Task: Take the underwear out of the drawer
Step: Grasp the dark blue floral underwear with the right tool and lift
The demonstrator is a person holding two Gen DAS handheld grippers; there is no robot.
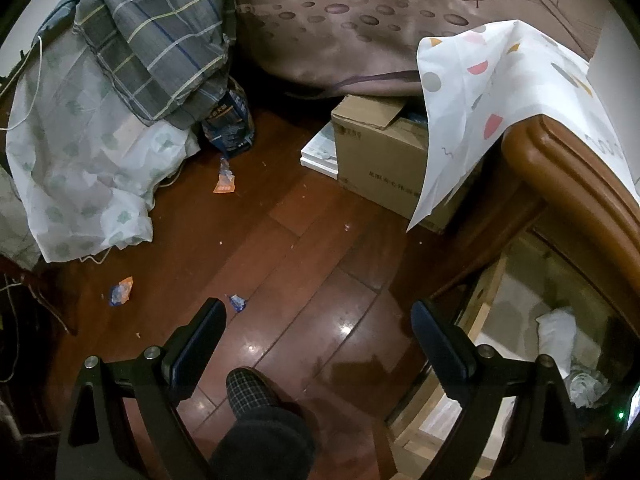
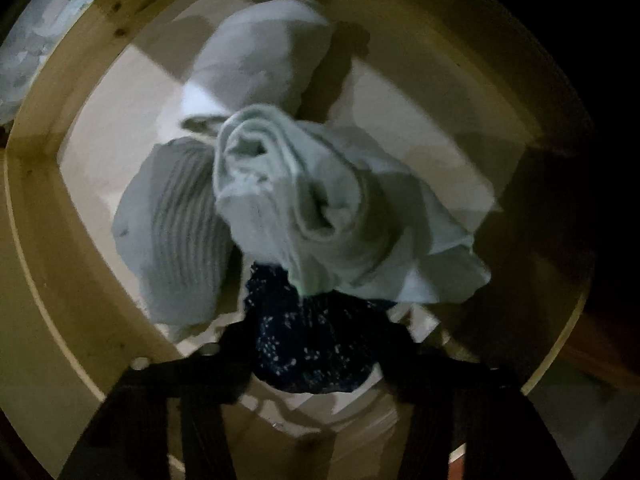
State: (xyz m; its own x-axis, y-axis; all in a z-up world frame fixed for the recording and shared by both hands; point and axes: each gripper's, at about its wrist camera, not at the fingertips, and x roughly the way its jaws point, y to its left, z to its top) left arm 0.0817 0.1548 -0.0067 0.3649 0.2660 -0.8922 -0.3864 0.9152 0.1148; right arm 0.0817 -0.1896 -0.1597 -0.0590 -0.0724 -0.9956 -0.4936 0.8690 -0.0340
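Left gripper point(image 1: 318, 322) hangs over the floor point(image 1: 280, 240), jaws wide and empty, drawer point(image 1: 486, 316) off to its right. Right gripper point(image 2: 316, 354) points straight down into that drawer, jaws narrowed around dark dotted underwear point(image 2: 308, 344), apparently pinching it; pale rolled cloth point(image 2: 320, 204) lies just beyond. Right is nearer.

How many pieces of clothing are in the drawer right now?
4 visible: a pale rolled piece in the middle, a ribbed one left, a white one behind, a dark speckled one nearest. More may hide underneath.

A cardboard box point(image 1: 380, 152) stands on the wooden floor point(image 1: 280, 264) beside scattered wrappers point(image 1: 121, 291).
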